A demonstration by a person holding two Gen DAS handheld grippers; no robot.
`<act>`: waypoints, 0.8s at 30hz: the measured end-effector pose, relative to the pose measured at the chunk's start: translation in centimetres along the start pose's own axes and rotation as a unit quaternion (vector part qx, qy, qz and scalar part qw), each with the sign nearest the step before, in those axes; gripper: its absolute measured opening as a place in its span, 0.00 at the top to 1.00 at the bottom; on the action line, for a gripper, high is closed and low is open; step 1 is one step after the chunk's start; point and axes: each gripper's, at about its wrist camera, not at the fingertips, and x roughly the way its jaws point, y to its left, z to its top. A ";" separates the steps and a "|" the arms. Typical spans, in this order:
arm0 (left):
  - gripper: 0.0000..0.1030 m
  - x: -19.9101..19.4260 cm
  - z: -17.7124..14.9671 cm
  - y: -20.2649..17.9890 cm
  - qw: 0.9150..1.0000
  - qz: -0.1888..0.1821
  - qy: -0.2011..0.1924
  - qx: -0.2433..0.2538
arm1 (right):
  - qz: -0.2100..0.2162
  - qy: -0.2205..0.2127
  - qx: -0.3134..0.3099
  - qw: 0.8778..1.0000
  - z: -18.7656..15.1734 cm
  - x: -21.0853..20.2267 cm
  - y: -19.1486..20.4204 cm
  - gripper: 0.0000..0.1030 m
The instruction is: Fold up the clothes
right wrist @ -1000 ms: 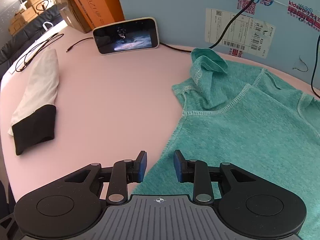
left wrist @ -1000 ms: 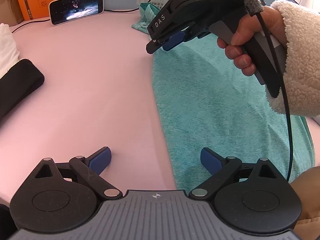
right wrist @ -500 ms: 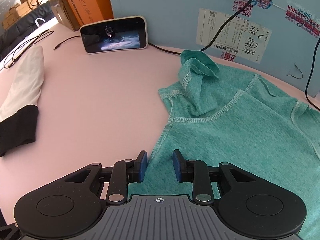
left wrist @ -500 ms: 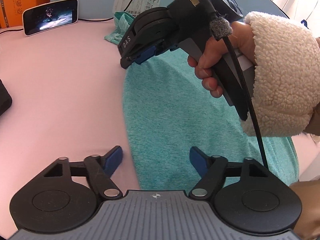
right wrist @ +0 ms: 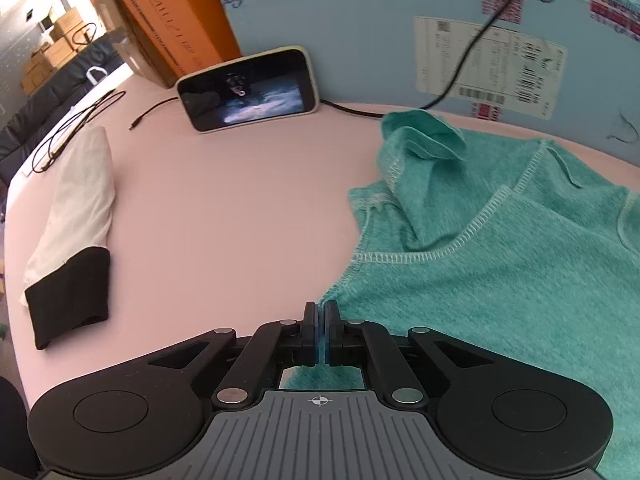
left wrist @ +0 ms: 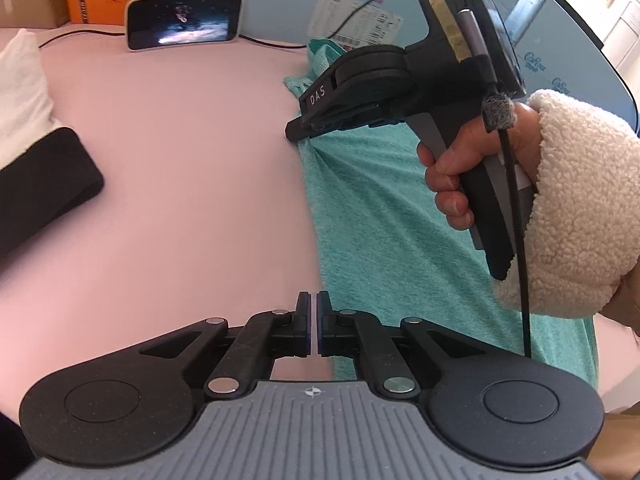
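Observation:
A teal knit shirt (left wrist: pixel 380 220) lies spread on the pink table (left wrist: pixel 180 200), its sleeve and shoulder seam (right wrist: pixel 420 256) bunched at the far end. My right gripper (right wrist: pixel 320 312) is shut on the shirt's left edge, with teal showing between its pads. In the left wrist view the right gripper (left wrist: pixel 298 136) pinches that edge, and creases fan out from it. A hand (left wrist: pixel 452 168) in a fleece sleeve (left wrist: pixel 568 200) holds it. My left gripper (left wrist: pixel 314 300) is shut right at the same edge, nearer the hem. No teal shows between its pads.
A phone (right wrist: pixel 248 88) with a lit screen leans on the blue board (right wrist: pixel 360 40) at the back, a cable running behind it. A folded white-and-black garment (right wrist: pixel 68 240) lies at the left. An orange box (right wrist: pixel 172 12) stands at the back left.
My left jaws went from wide open, astride the shirt's edge, to shut. My right jaws closed the small gap onto the edge. The right gripper now pulls creases into the cloth.

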 end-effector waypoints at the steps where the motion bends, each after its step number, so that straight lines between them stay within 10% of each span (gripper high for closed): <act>1: 0.97 -0.5 0.0 0.4 1.000 0.007 -0.004 -0.003 | 0.008 0.001 -0.003 1.000 0.3 0.4 0.7 0.96; 11: 0.92 -1.4 -1.2 3.2 0.999 0.012 0.008 -0.047 | 0.039 0.008 -0.025 0.999 1.4 2.8 5.9 0.96; 15: 0.63 -0.9 -1.5 2.9 0.999 0.005 0.021 -0.037 | 0.051 0.011 -0.011 0.999 1.7 2.1 5.0 0.91; 24: 0.58 -0.5 -2.0 1.8 0.999 -0.008 0.036 -0.006 | 0.050 -0.014 0.011 0.999 1.0 -2.7 2.4 0.77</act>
